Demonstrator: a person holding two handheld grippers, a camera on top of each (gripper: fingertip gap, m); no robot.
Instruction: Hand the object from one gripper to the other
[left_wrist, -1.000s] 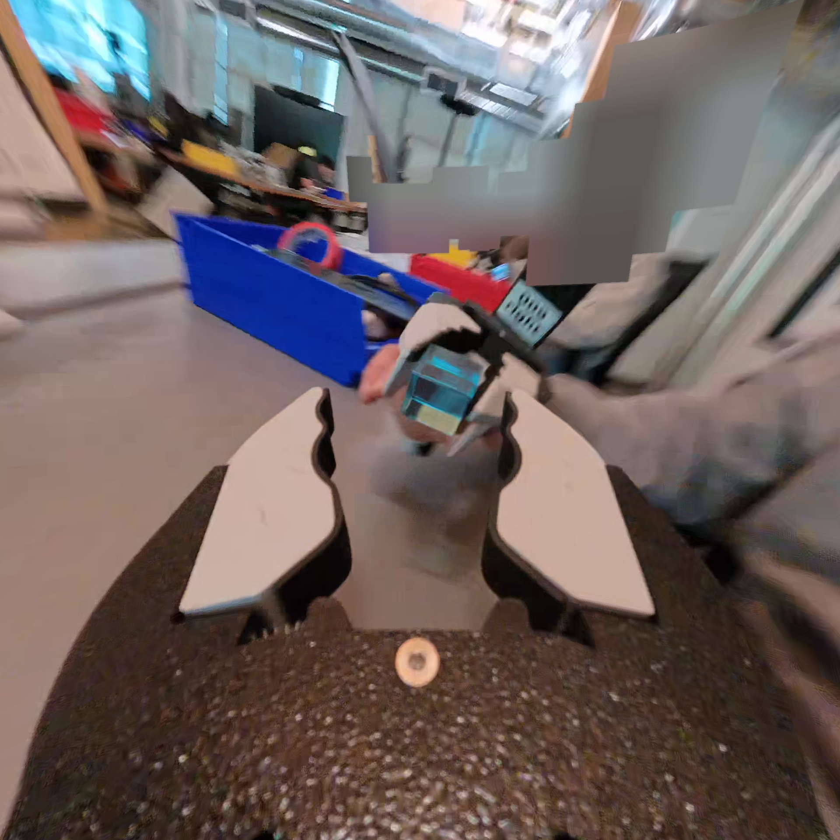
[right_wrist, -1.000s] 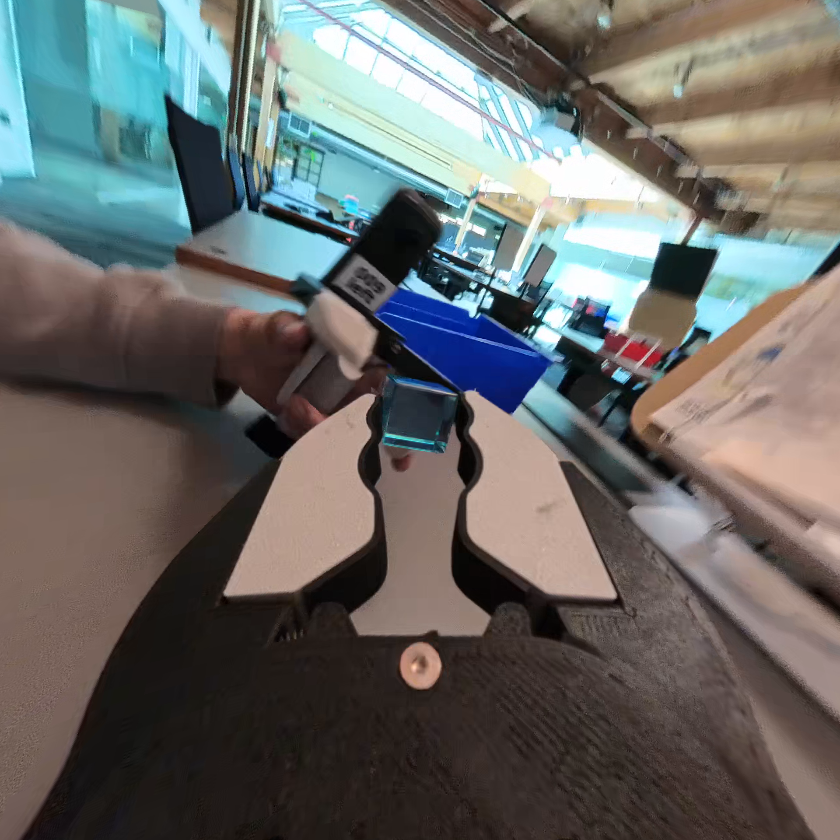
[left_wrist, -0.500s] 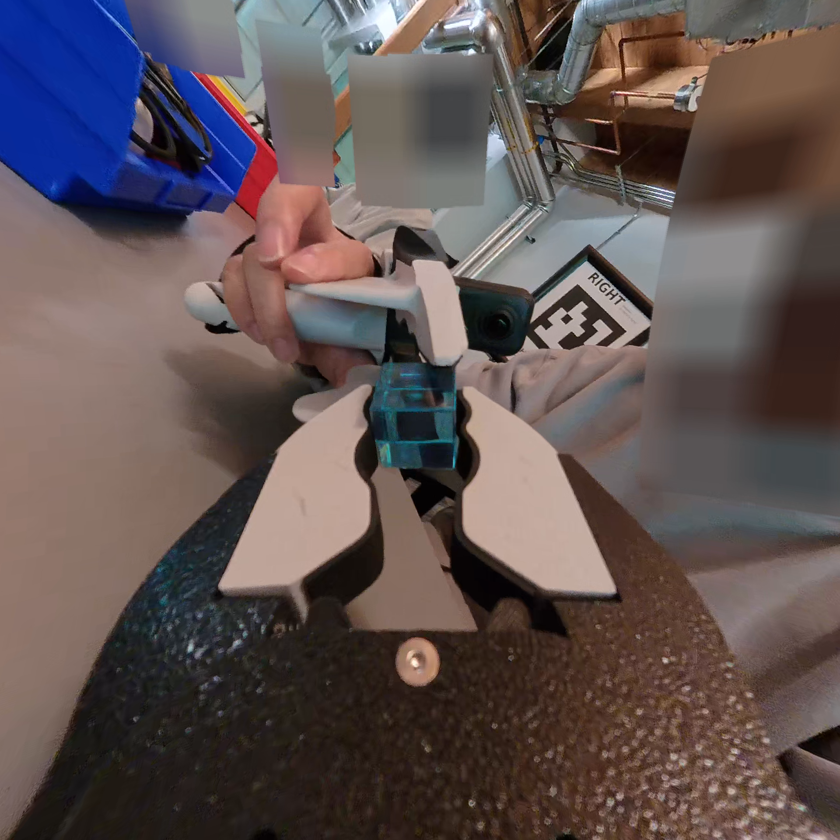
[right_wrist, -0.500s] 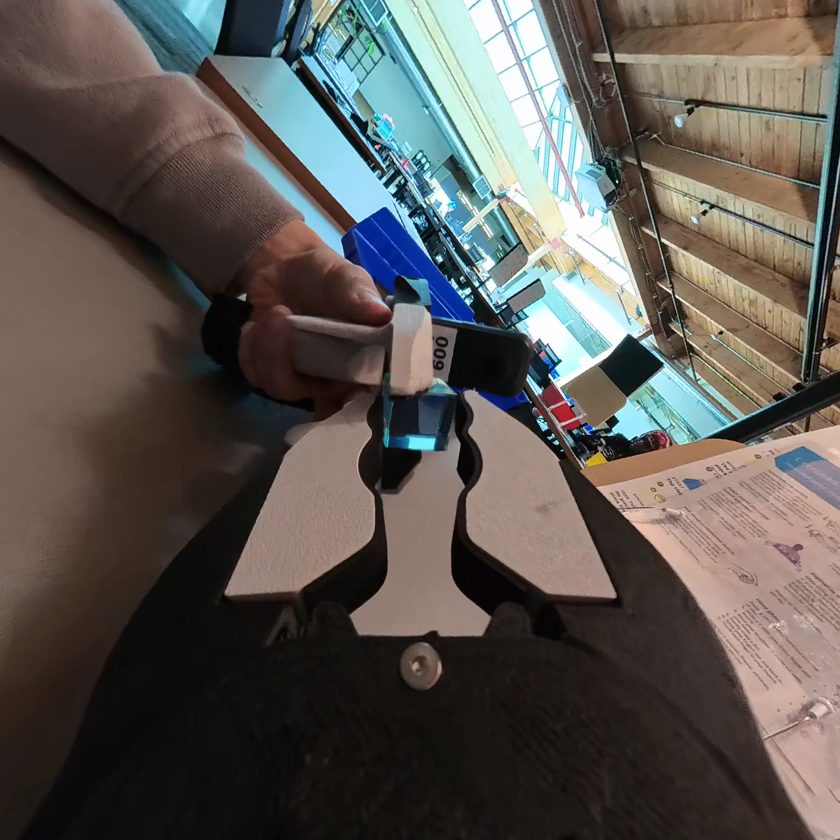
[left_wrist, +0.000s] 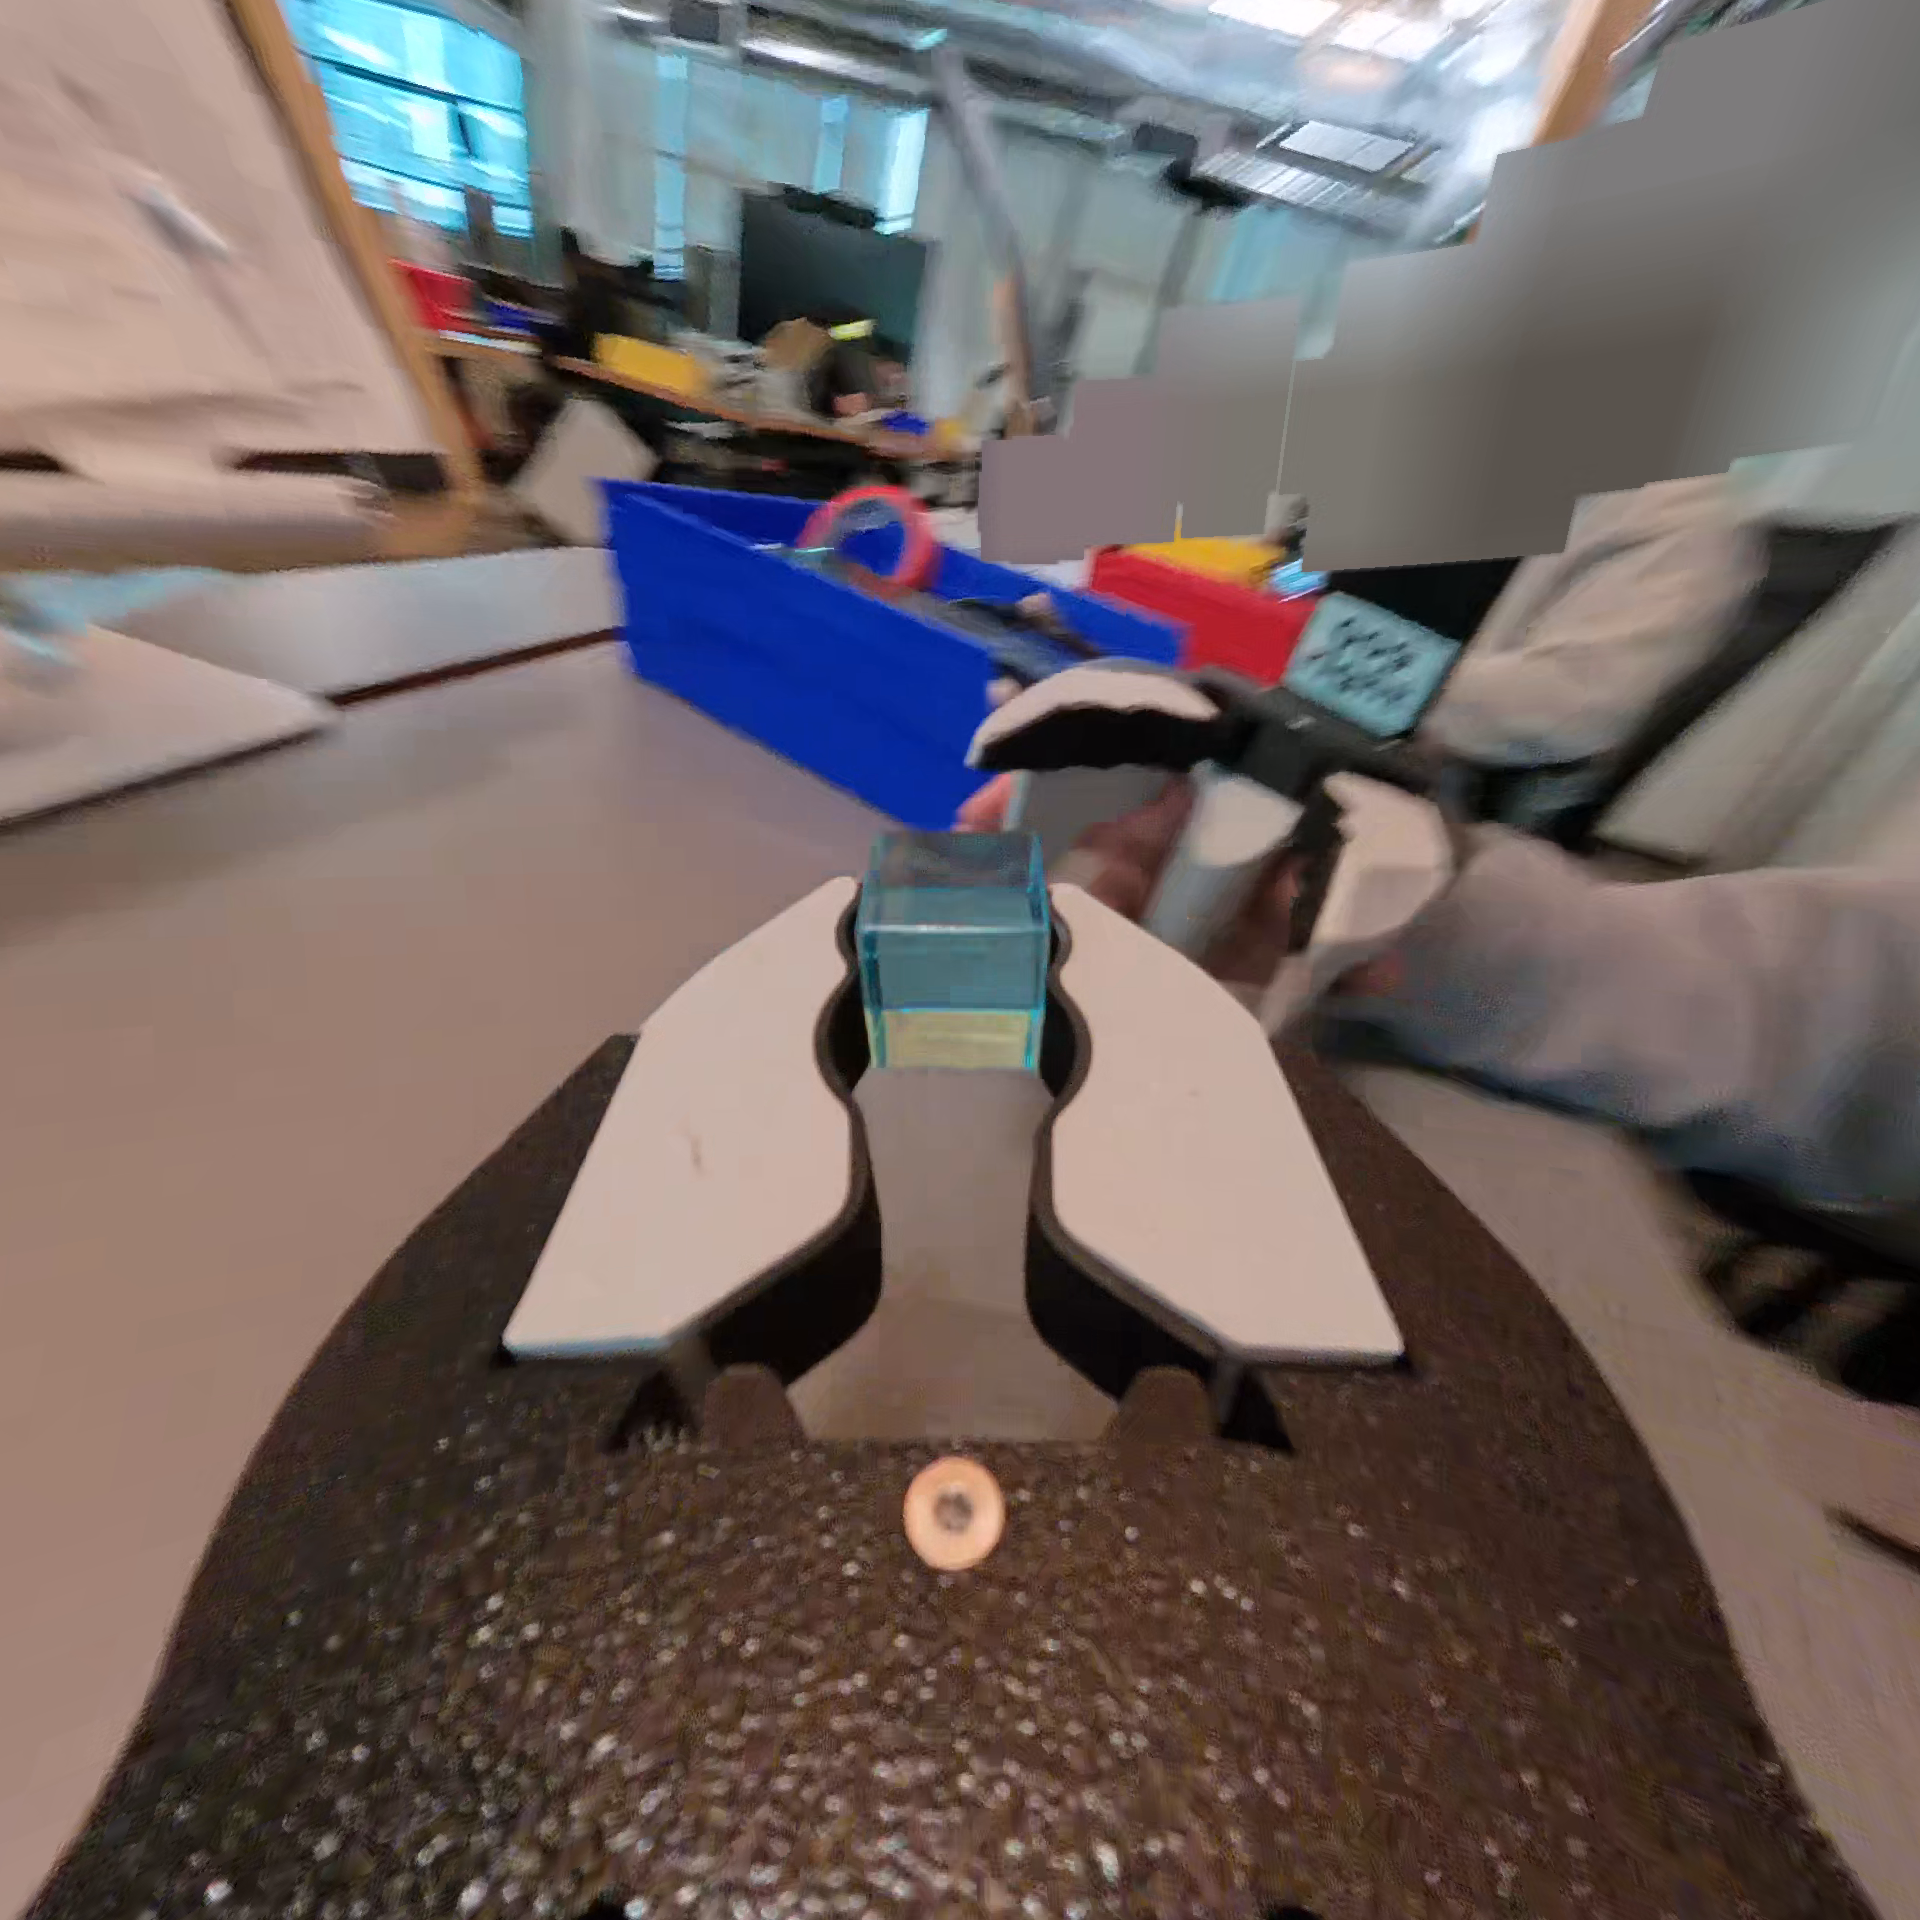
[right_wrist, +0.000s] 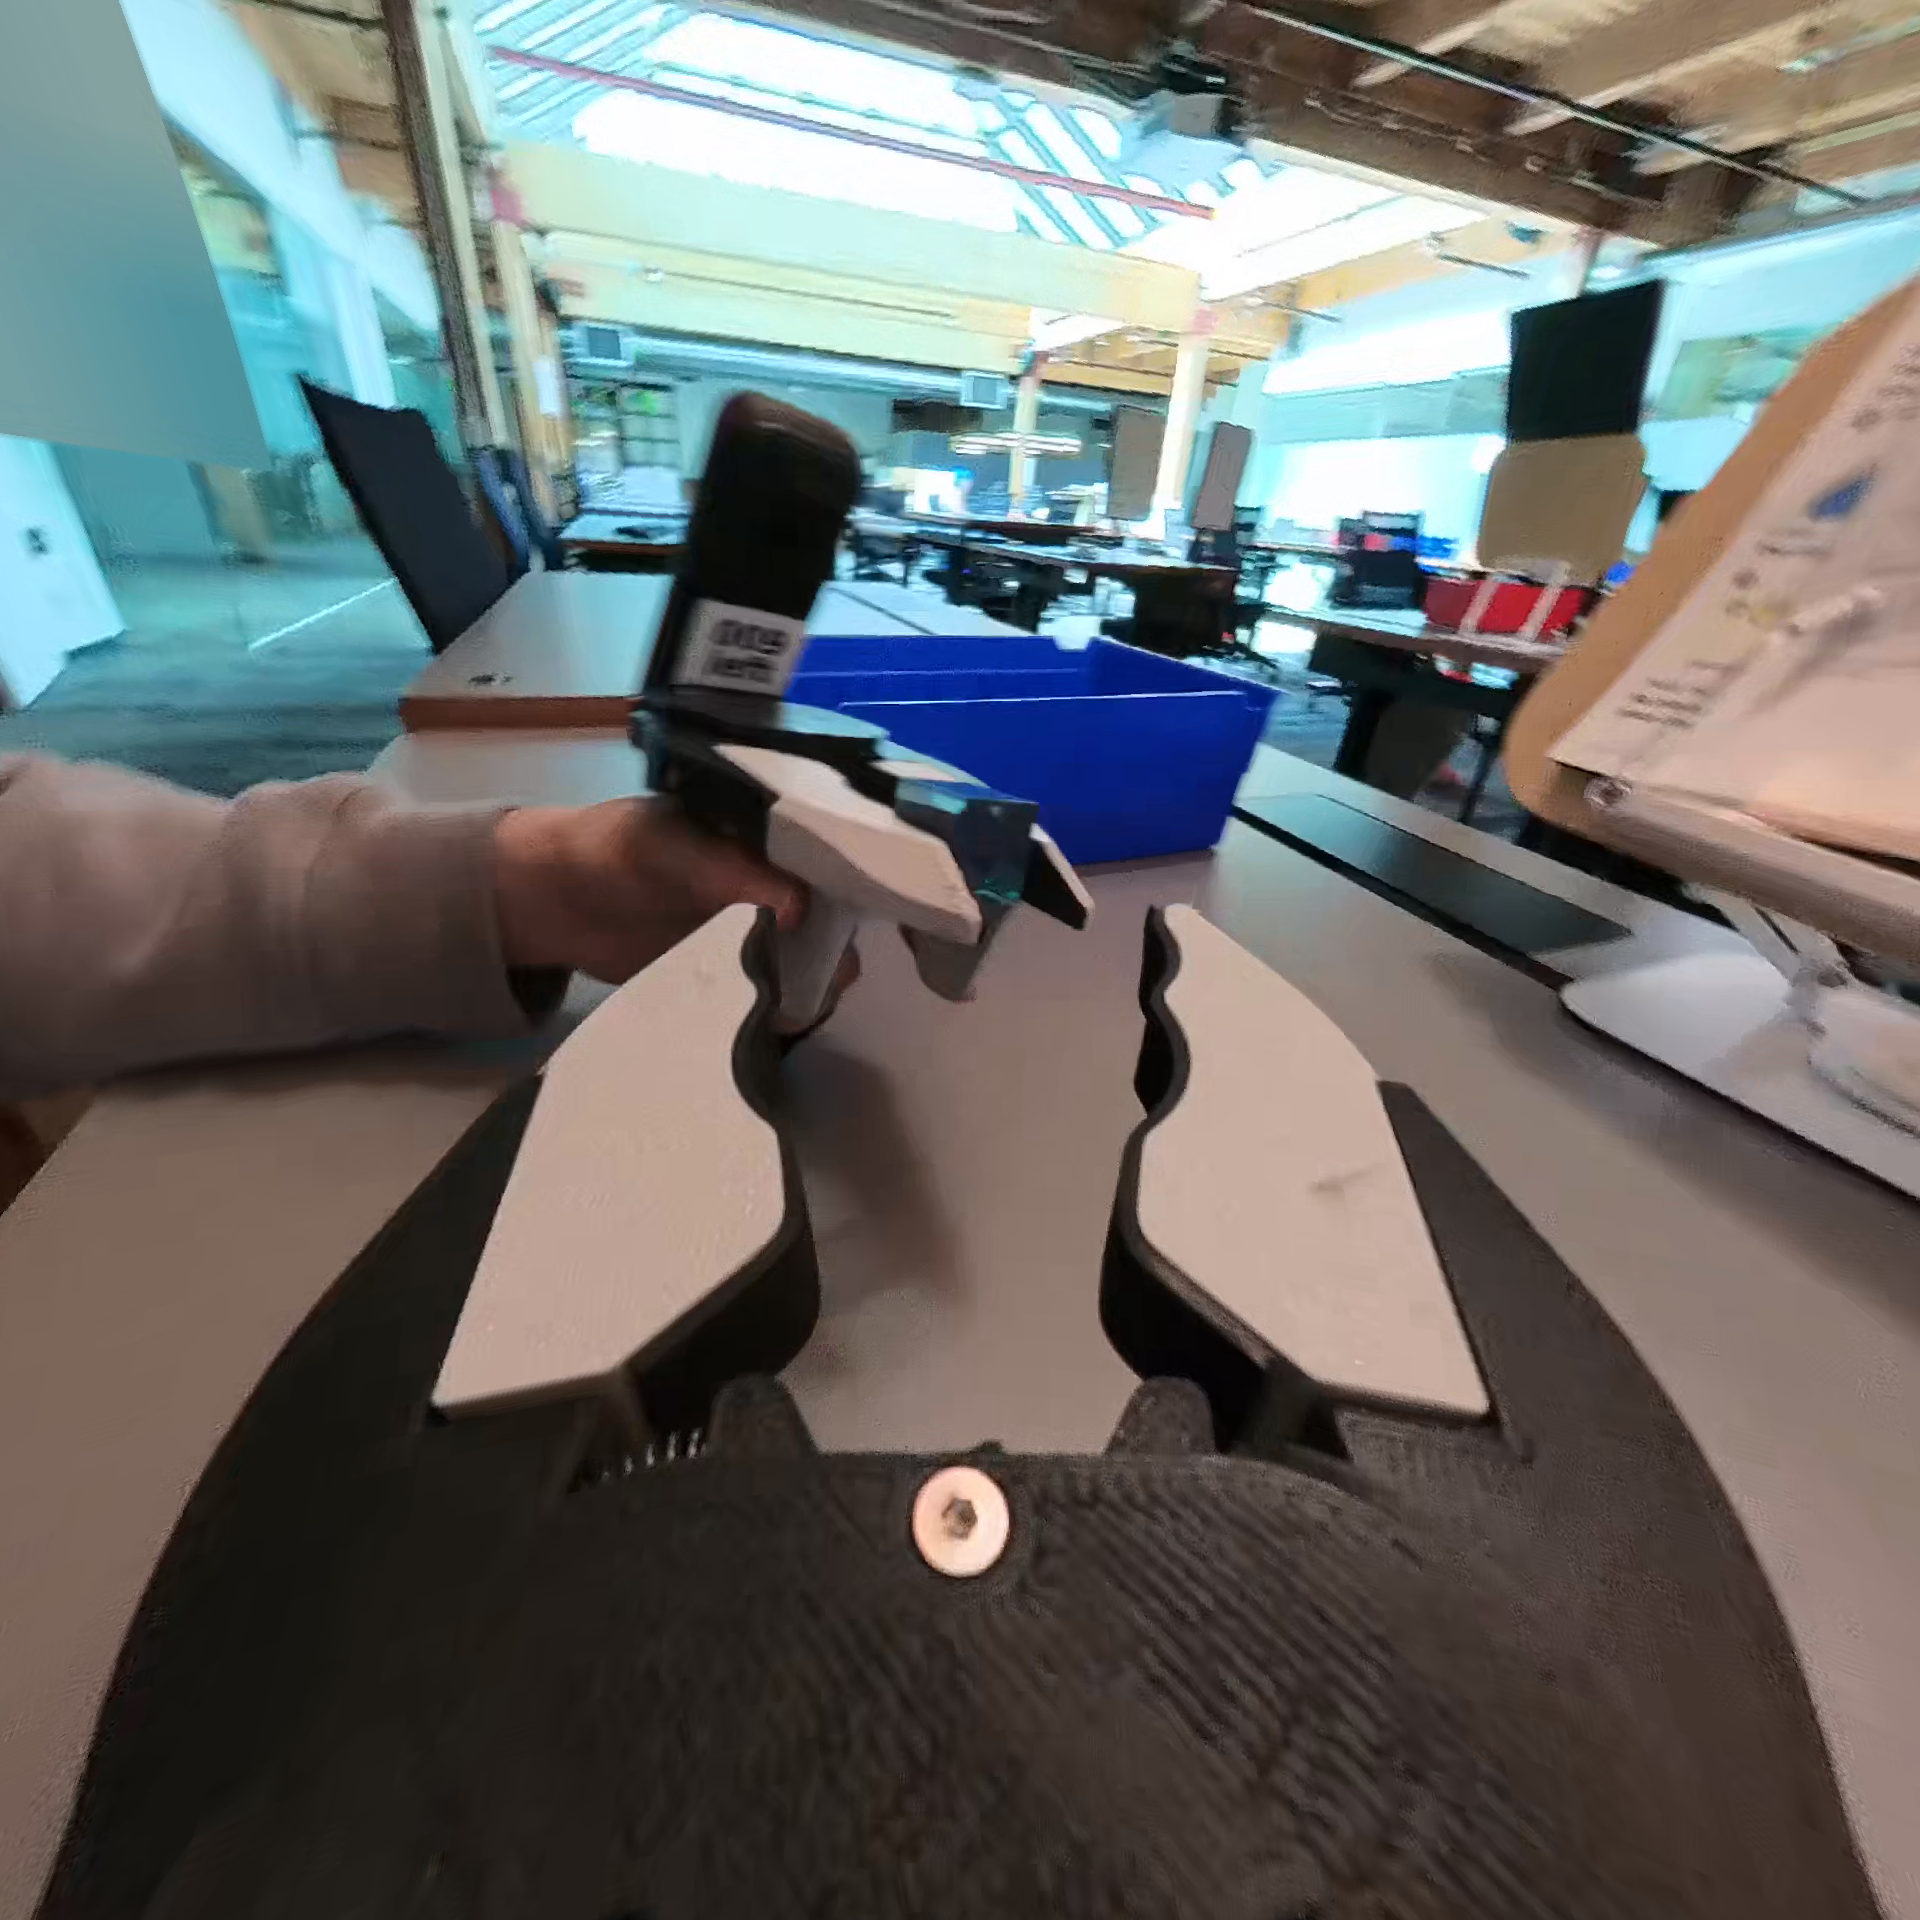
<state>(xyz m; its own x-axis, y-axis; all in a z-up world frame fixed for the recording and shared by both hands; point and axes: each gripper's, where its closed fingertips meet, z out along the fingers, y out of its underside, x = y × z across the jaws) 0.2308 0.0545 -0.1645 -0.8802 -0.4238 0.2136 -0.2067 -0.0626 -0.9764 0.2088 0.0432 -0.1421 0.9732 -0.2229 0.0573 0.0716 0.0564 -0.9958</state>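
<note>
Left tongs (left_wrist: 951, 914) clenched on a clear blue cube (left_wrist: 950, 940), gripped between the two white fingertips (left_wrist: 790, 935) near their front end and held above the grey bench (left_wrist: 312, 935). Same cube (right_wrist: 987, 847) seen from the right wrist view, wedged between the far tongs' white fingers, in front of a blue bin (right_wrist: 1070, 743). Right tongs (right_wrist: 951, 935) released, fingers spread wide with only bench surface between them, near the cube but not touching it. In the left wrist view, right tongs (left_wrist: 1226, 790) to the right of the cube, apart from it, with a hand (left_wrist: 1132, 852) on the handle and a grey sleeve (left_wrist: 1662, 987) behind. Blue bin (left_wrist: 810, 675) and a red bin (left_wrist: 1205, 613) further back on the bench. Papers on a tilted stand (right_wrist: 1766, 665) at the right edge of the right wrist view.
</note>
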